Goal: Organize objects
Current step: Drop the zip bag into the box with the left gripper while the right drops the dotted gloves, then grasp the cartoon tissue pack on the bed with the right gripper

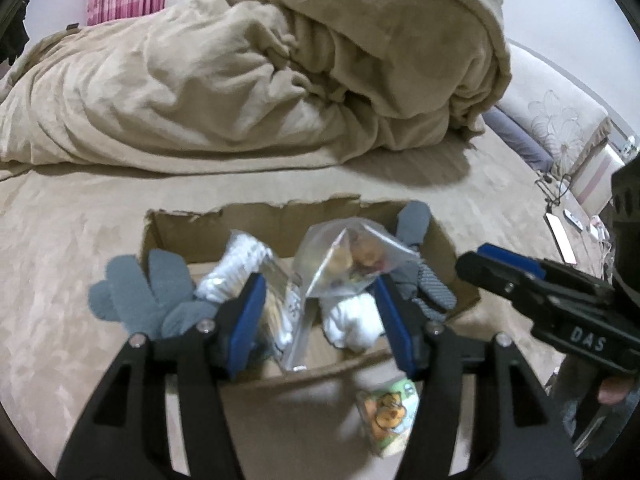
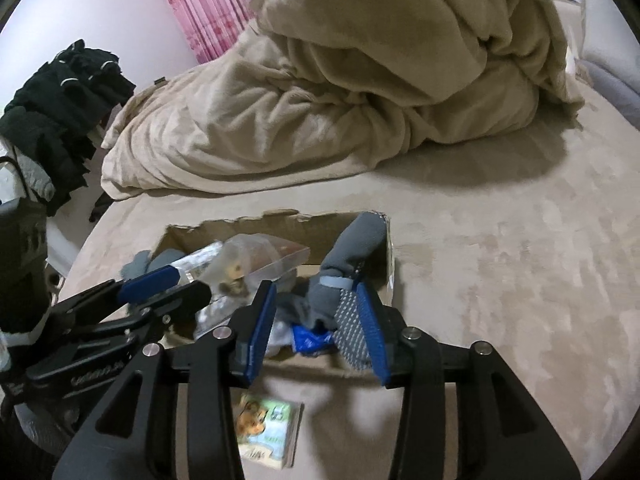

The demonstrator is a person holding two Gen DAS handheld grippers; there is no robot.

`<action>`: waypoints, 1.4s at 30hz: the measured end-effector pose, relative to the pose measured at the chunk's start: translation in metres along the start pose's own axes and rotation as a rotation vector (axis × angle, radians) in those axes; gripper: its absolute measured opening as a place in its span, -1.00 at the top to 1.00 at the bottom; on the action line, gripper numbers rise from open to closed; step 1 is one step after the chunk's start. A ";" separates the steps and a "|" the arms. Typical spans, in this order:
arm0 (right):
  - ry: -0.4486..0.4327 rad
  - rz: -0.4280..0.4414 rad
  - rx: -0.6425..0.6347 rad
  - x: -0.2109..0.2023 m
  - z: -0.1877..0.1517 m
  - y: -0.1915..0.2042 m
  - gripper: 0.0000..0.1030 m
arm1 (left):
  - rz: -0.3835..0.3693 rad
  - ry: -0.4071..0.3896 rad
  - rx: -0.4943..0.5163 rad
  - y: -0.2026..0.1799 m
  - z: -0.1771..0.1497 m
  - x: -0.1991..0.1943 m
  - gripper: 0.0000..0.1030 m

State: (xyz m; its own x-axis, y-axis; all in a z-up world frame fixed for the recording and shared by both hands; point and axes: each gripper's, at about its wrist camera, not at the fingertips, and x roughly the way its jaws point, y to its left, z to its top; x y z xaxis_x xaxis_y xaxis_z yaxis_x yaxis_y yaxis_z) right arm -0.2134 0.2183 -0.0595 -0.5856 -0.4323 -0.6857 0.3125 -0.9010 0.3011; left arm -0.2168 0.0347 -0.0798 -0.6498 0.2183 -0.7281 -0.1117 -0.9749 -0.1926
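A torn cardboard box (image 1: 256, 220) (image 2: 276, 220) sits on the beige bed. It holds grey gloves (image 1: 140, 296) (image 2: 352, 248), white socks (image 1: 352, 320), and clear plastic packets (image 1: 348, 256) (image 2: 248, 256). A small cartoon card pack (image 1: 390, 412) (image 2: 268, 428) lies on the bed in front of the box. My left gripper (image 1: 320, 304) is open above the box's near side, empty. My right gripper (image 2: 318, 312) is open over the box's right part, with a grey glove between its jaws but not clamped. The right gripper also shows in the left wrist view (image 1: 500, 264).
A heaped beige duvet (image 1: 280, 60) (image 2: 380, 80) fills the back of the bed. Dark clothes (image 2: 60, 100) hang at the left. A pillow (image 1: 560, 120) and bedside items with a phone (image 1: 560, 236) are at the right. Pink curtains (image 2: 200, 8) hang behind.
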 end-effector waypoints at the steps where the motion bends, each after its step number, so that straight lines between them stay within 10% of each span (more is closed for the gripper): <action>1: -0.006 0.000 -0.004 -0.005 -0.001 0.003 0.13 | 0.000 -0.007 0.002 -0.001 0.000 -0.006 -0.13; 8: -0.090 0.004 -0.051 -0.053 0.000 0.031 -0.50 | -0.030 -0.076 -0.007 -0.002 -0.003 -0.055 -0.23; 26: -0.164 -0.034 -0.151 -0.120 -0.029 0.076 -0.54 | 0.052 -0.174 -0.024 0.000 -0.054 -0.163 -0.65; 42: -0.030 -0.067 -0.151 -0.074 -0.076 0.075 -0.59 | 0.086 -0.112 -0.069 0.024 -0.112 -0.140 -0.66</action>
State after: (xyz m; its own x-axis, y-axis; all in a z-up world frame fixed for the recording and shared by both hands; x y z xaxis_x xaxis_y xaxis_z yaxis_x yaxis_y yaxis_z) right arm -0.0898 0.1854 -0.0362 -0.6300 -0.3746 -0.6803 0.3798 -0.9127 0.1508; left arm -0.0449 -0.0140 -0.0562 -0.7351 0.1245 -0.6664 -0.0029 -0.9836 -0.1805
